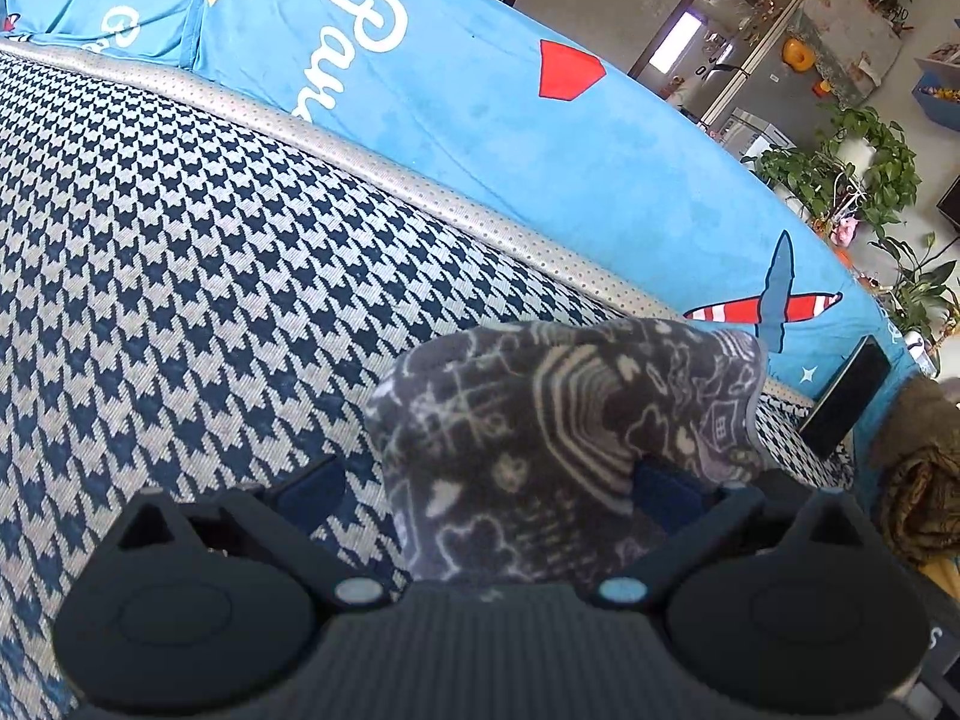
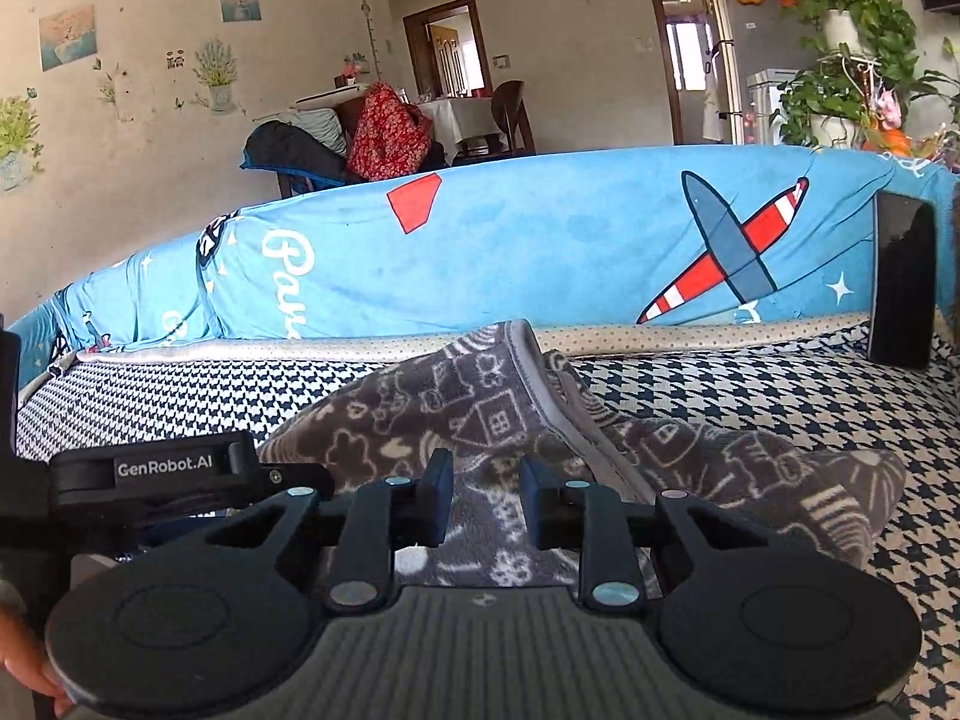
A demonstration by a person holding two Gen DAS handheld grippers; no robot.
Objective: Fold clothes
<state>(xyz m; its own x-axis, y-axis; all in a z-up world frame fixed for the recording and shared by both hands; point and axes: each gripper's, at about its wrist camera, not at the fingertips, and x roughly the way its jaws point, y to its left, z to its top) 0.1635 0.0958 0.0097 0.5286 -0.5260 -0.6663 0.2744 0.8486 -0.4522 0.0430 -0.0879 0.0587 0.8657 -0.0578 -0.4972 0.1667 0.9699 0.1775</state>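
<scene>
Bunching up between wide-spread fingers, the grey patterned garment fills the left hand-held gripper; its jaws stand far apart, and whether the pads actually press the cloth I cannot tell. Over on the right hand-held gripper, the jaws are narrowed to a small gap with the same fleece lying between and beneath them; the pads do not visibly pinch it. The garment lies heaped on the houndstooth cushion, in front of the blue airplane-print cover draped over the sofa back. A dark phone leans against that cover, to the right of the garment.
</scene>
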